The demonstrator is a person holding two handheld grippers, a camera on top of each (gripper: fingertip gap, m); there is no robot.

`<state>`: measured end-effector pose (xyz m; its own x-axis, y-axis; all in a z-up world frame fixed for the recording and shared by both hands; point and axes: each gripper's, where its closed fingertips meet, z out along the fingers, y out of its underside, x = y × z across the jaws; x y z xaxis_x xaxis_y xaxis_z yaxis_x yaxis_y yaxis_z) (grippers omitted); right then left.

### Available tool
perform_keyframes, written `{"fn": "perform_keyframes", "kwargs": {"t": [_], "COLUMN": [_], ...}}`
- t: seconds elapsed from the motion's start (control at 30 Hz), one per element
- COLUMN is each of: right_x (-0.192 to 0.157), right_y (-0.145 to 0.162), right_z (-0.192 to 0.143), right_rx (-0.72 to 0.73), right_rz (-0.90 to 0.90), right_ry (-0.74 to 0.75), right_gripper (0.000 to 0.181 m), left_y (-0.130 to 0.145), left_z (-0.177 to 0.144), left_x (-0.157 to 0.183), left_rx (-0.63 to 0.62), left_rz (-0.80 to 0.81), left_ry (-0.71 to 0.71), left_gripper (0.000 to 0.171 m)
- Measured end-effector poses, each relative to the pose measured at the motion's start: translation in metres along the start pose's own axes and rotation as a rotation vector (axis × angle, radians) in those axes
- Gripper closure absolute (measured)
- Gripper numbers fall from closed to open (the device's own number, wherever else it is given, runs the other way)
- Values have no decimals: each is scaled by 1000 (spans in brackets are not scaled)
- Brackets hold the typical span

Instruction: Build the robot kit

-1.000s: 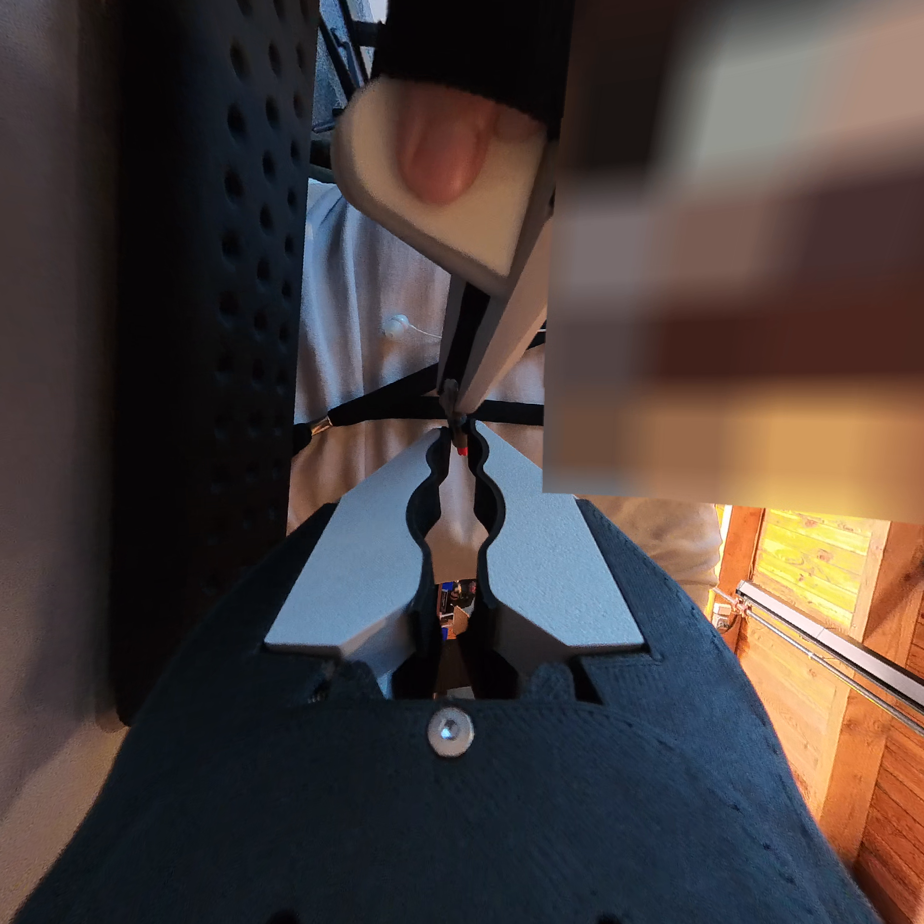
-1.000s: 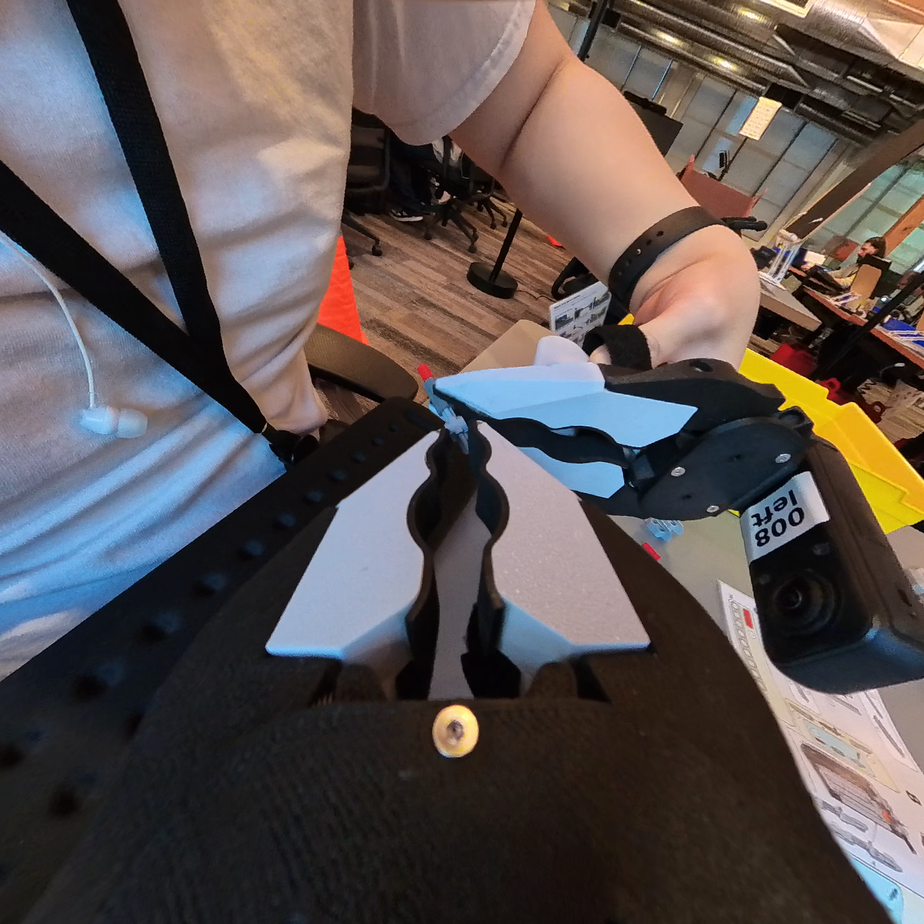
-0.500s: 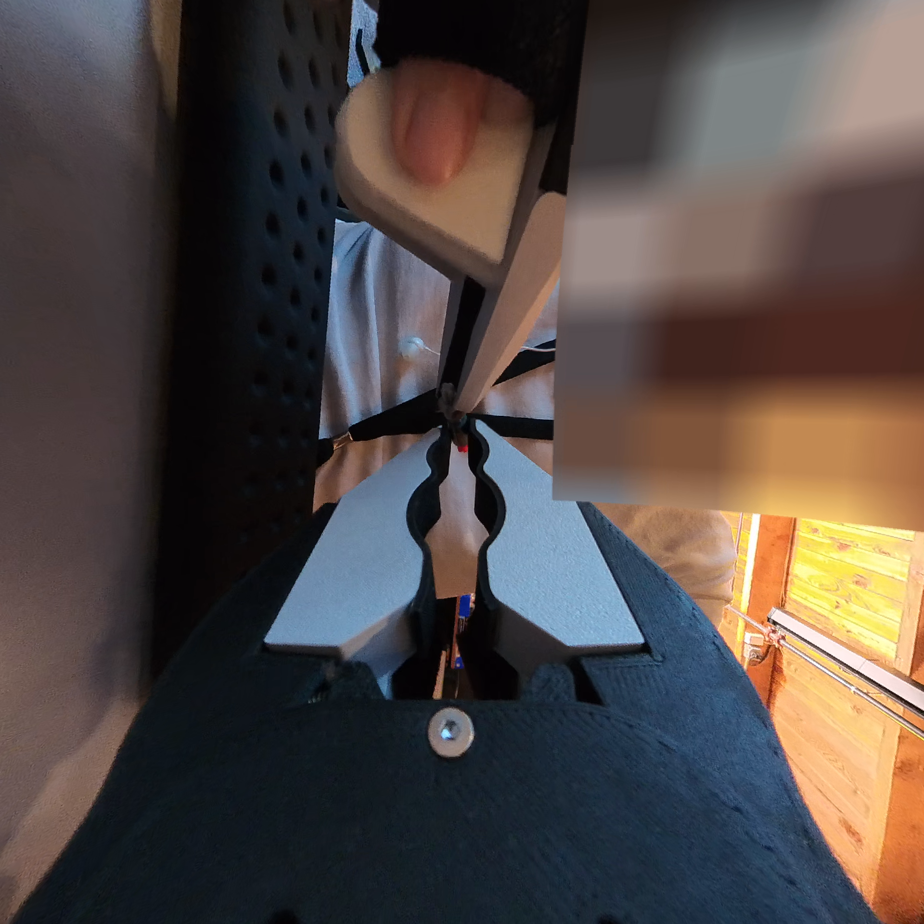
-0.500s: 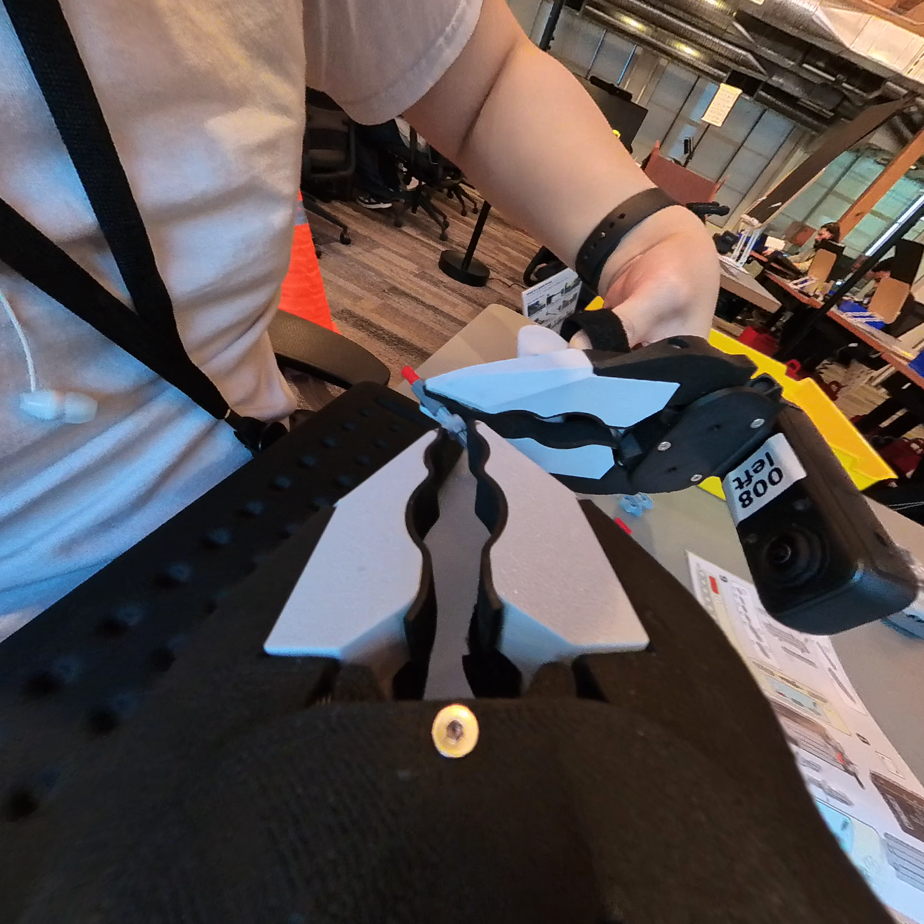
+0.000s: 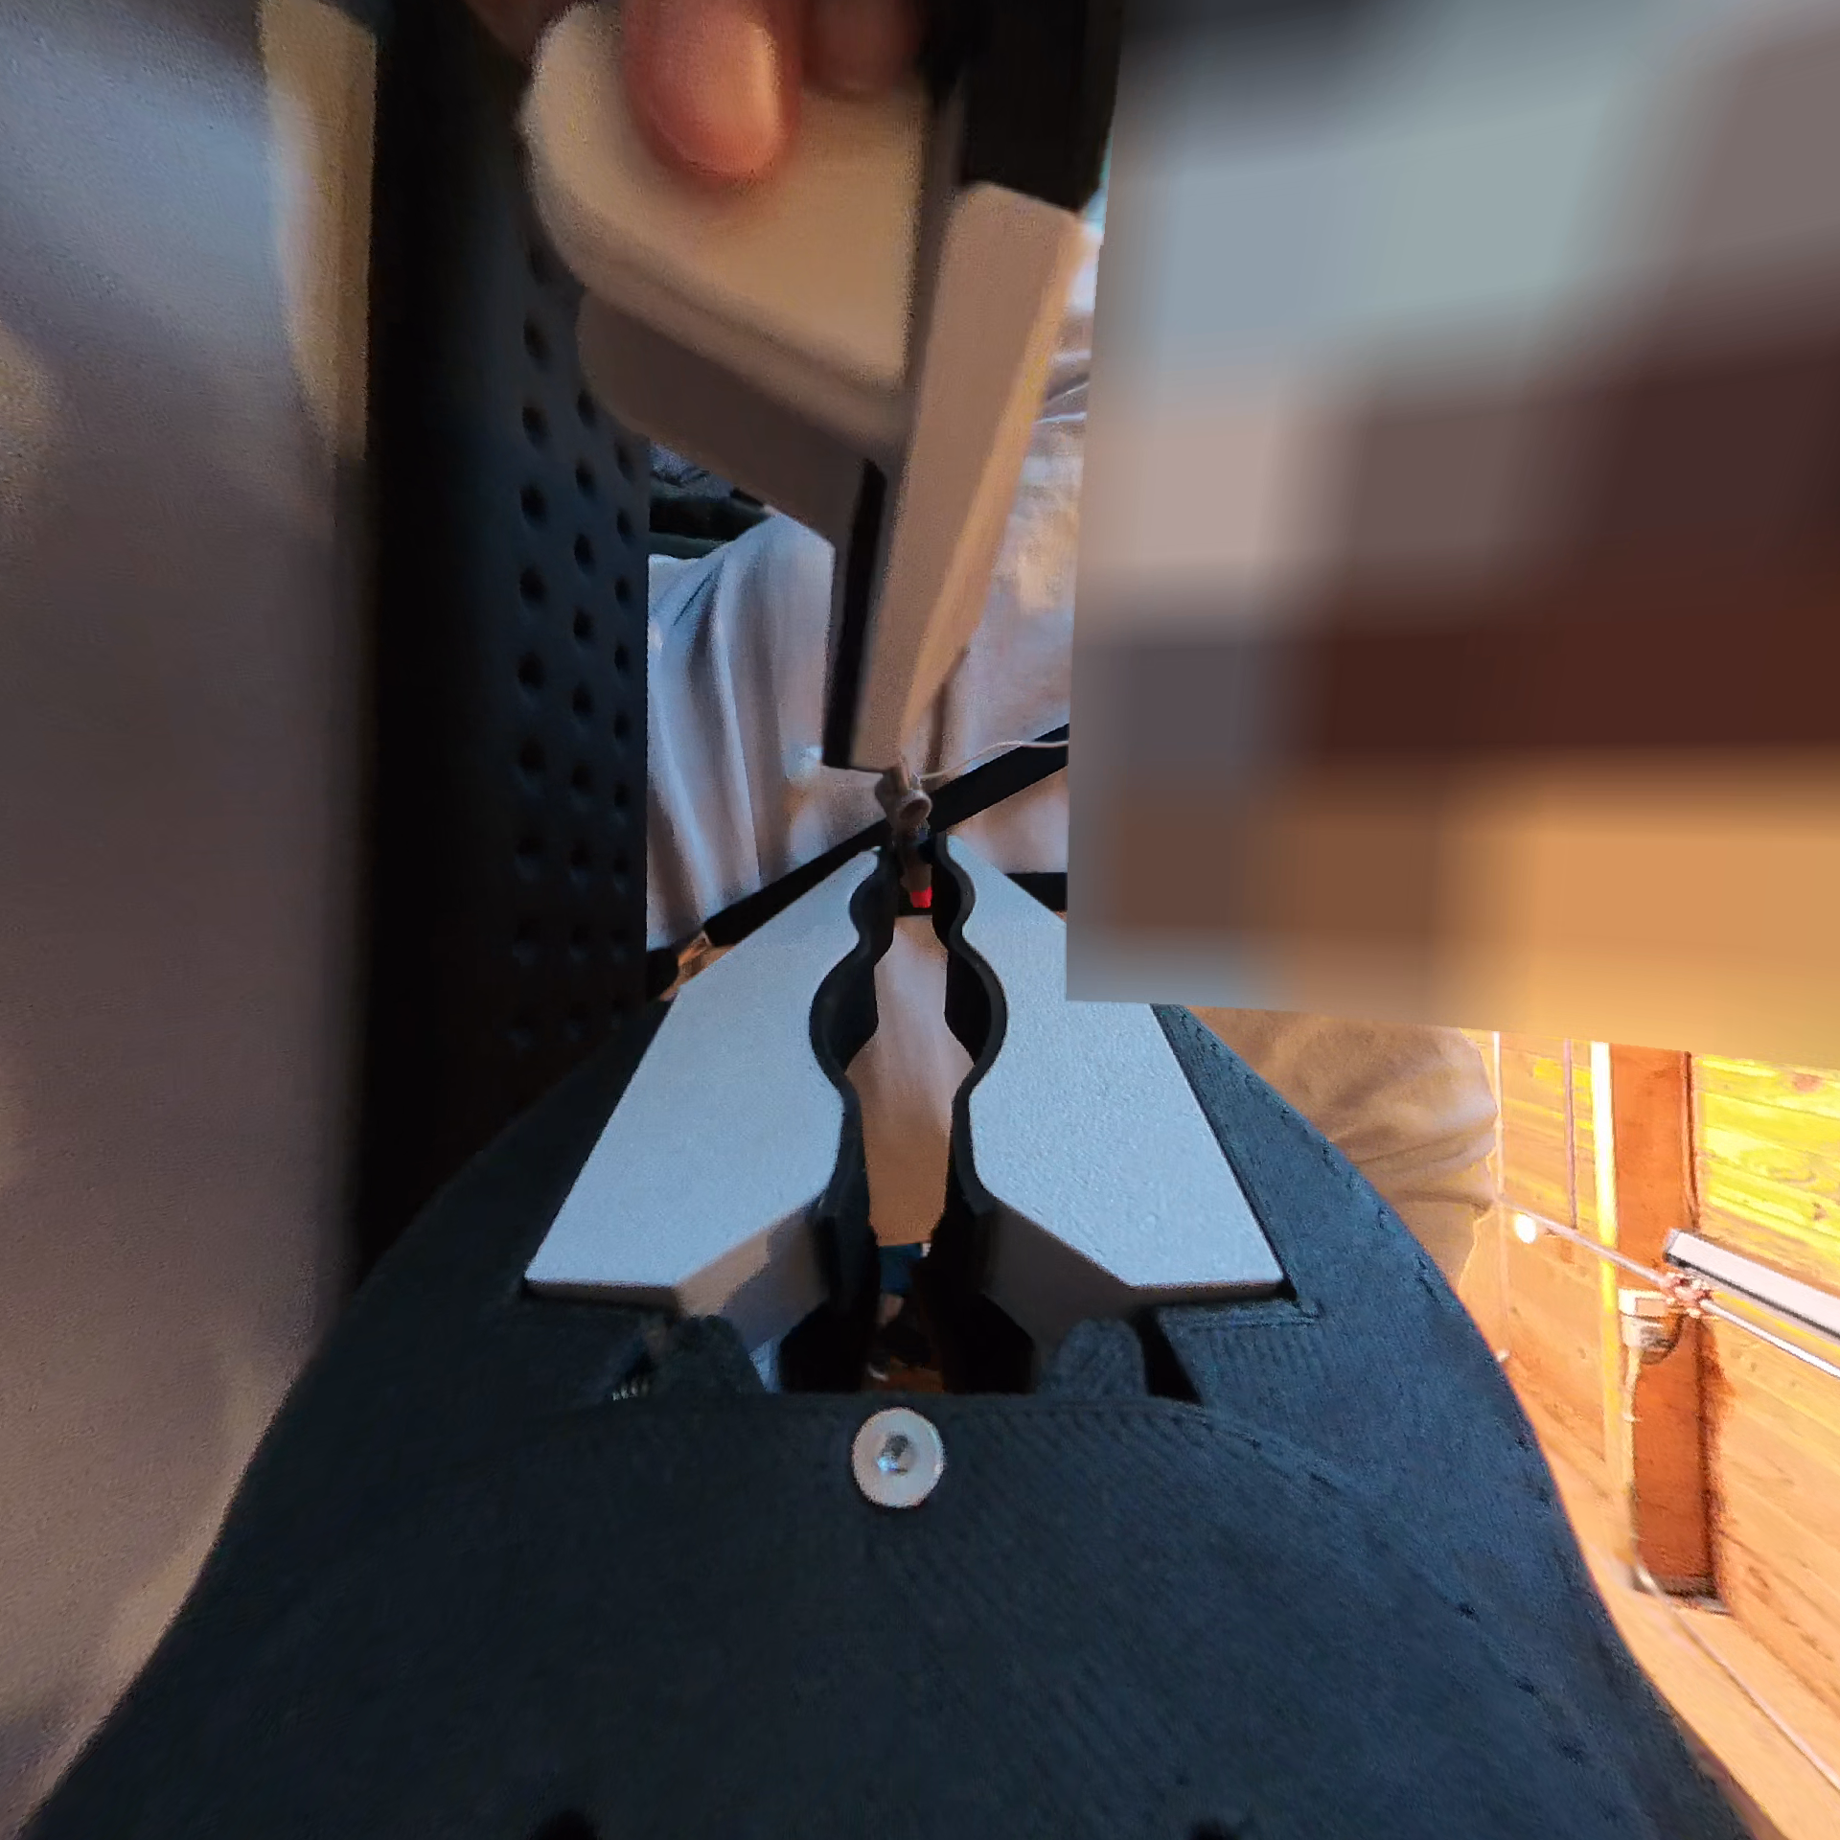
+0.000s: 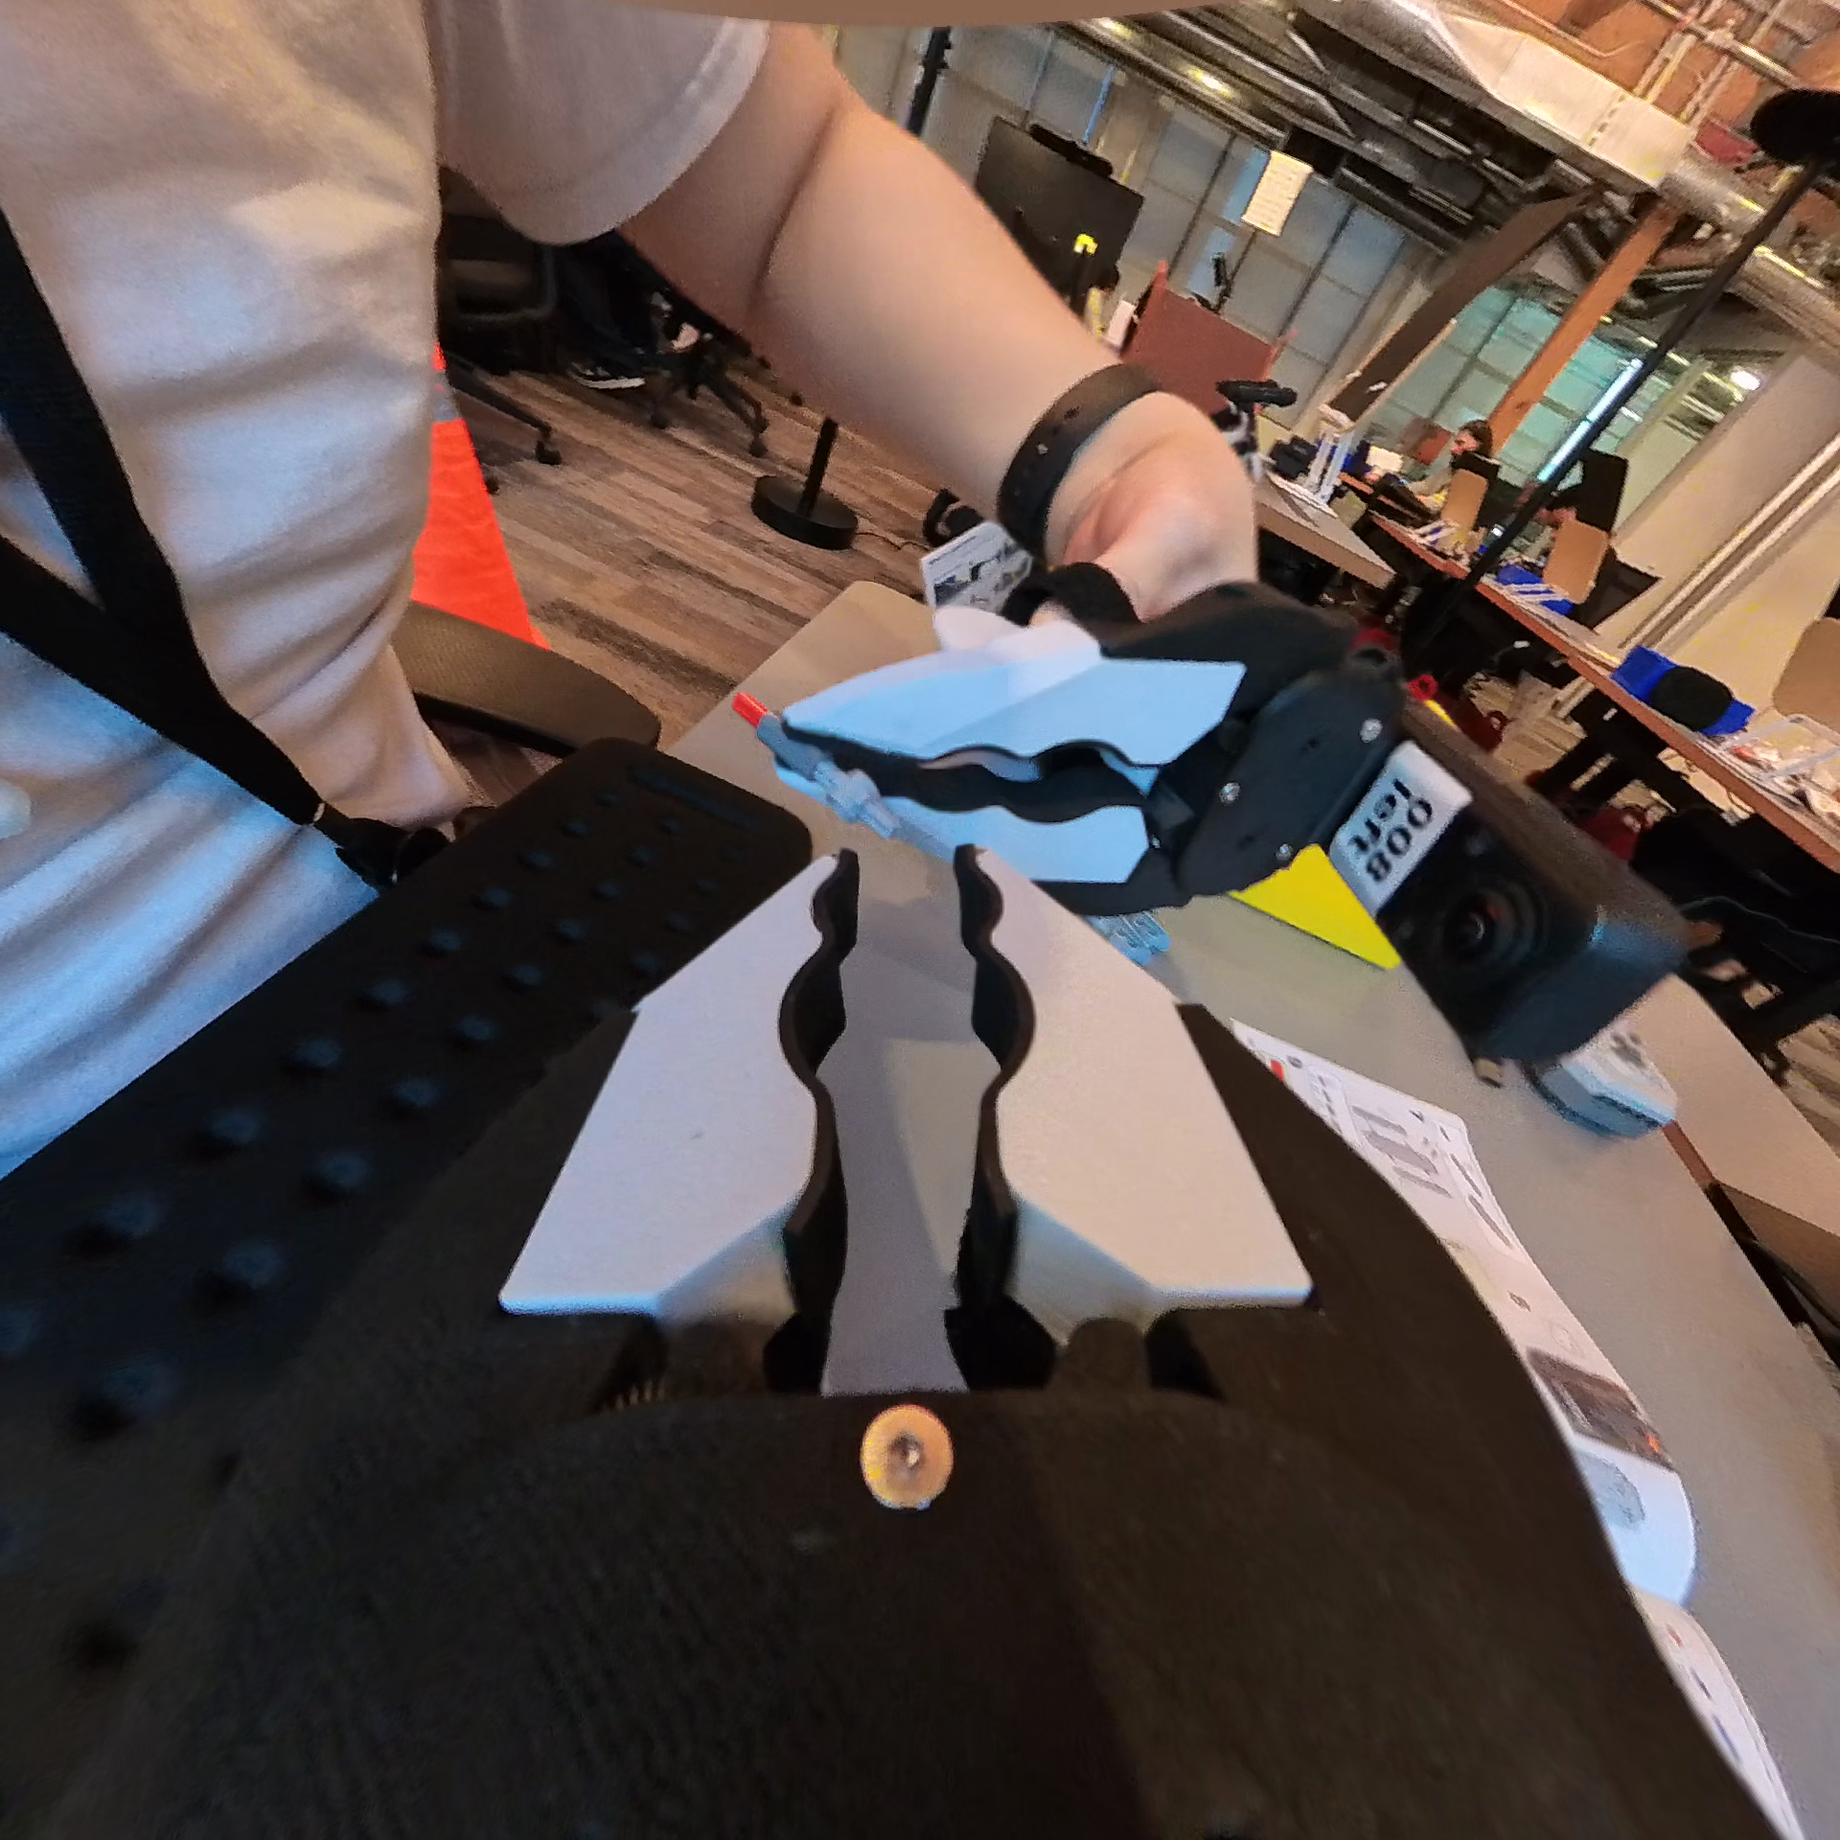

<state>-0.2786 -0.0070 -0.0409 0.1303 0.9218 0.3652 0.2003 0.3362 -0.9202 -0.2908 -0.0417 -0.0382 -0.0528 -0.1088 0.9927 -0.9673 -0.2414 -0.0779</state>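
Note:
My left gripper (image 5: 911,861) is shut on a small grey part with a red tip (image 5: 916,891), pinched at its very fingertips. In the right wrist view the same gripper (image 6: 797,762) comes in from the right, held by a hand (image 6: 1145,518), with the grey part (image 6: 831,782) and its red tip sticking out of the jaws. My right gripper (image 6: 903,864) is open and empty, its fingertips just below and short of that part. In the left wrist view the right gripper (image 5: 896,767) hangs down from above, blurred, ending at the part.
A grey table (image 6: 1643,1245) lies beyond, with printed sheets (image 6: 1414,1155), a yellow bin (image 6: 1304,896), a small grey block (image 6: 1603,1085) and clear small pieces (image 6: 1130,931). A black perforated panel (image 6: 448,946) is at the left. The person's torso and an orange cone (image 6: 463,538) are close behind. The grippers are tip to tip, or close to it.
My right gripper was shut at the grey part together with the left; it has opened and drawn back a little. The left gripper keeps the part.

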Motion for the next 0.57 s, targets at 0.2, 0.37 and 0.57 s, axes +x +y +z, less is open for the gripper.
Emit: {"fn": "perform_keyframes", "kwargs": {"t": [0.2, 0.37, 0.57], "right_x": [29, 60, 77], "right_y": [-8, -27, -101], "right_z": [-17, -26, -33], "right_rx": [61, 121, 61], "right_rz": [109, 196, -40], "right_ry": [111, 273, 349], "right_gripper": [123, 82, 92], "left_y": [-25, -46, -53], "left_z": [-24, -44, -41], "left_x": [14, 46, 101], "left_rx": [184, 340, 348], "left_rz": [207, 457, 693], "left_ry": [-26, -43, -22], "left_gripper": [168, 167, 167]}}
